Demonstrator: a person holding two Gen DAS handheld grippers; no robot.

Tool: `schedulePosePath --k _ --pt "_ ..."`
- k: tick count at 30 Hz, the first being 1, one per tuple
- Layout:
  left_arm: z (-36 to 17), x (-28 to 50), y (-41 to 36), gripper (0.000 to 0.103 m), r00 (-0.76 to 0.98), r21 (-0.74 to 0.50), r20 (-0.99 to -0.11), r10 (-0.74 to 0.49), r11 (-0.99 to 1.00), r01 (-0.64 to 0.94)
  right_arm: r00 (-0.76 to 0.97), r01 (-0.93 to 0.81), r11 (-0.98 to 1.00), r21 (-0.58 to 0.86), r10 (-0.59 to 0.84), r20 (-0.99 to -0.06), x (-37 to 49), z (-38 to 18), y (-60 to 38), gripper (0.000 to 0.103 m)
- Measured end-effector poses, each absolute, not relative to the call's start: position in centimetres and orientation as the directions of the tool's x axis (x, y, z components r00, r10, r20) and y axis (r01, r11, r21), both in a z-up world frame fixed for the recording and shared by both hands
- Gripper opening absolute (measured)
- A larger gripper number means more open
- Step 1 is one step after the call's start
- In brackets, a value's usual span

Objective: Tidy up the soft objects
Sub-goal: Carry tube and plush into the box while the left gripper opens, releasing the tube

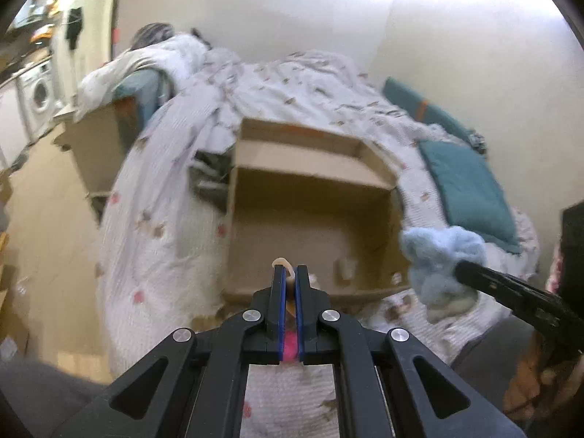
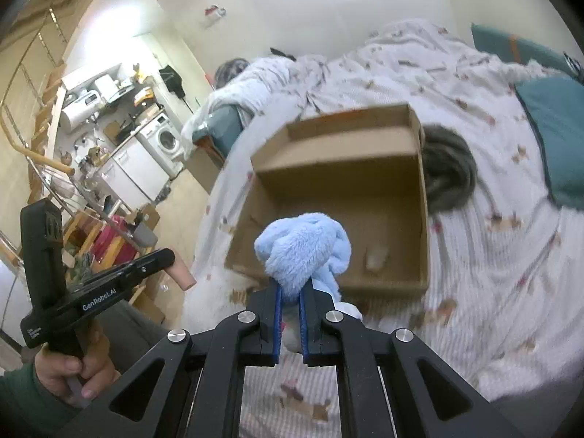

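Right gripper (image 2: pixel 291 292) clamped on blue plush (image 2: pixel 304 246) hiding box (image 2: pixel 421 182) front, left gripper (image 1: pixel 291 273) nearly closed pinching a mostly hidden peach-pink toy (image 1: pixel 288 273)

Fluffy plush toy (image 2: pixel 304 246), matt cardboard box (image 2: pixel 339 168)

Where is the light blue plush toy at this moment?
The light blue plush toy is clamped in the right gripper, in the air by the near edge of the open cardboard box on the bed.
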State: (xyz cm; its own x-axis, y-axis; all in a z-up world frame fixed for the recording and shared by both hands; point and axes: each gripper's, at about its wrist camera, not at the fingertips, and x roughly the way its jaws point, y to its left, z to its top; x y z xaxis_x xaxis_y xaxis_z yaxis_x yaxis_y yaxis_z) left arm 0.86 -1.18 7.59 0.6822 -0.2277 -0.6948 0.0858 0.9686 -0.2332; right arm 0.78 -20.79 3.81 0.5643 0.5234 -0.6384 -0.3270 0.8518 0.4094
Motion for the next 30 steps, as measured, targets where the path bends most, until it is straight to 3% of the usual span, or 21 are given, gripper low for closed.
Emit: schedulePosePath --k 3,16,24,30 --pt "8.6 1.9 -1.4 0.004 0.688 -0.263 -0.673 -0.272 0.957 0.121 0.585 -0.336 0.855 0.395 0.518 -0.624 2.2 4.9 -20.8 0.009" --pt "6.7 8.2 -2.8 0.005 0.663 -0.152 -0.729 -0.172 0.984 0.088 0.577 -0.305 0.881 0.361 0.473 -0.666 7.9 0.6 -19.8 0.009" --pt "2.8 11.1 -2.8 0.005 0.658 -0.089 -0.749 -0.077 0.996 0.015 0.552 -0.23 0.898 0.376 0.439 -0.709 10.4 -3.0 -20.7 0.009" --pt "0.1 11.6 -1.8 0.005 0.597 -0.149 -0.796 -0.099 0.988 -0.035 0.546 -0.231 0.904 0.359 0.426 -0.722 10.8 -3.9 -20.3 0.009"
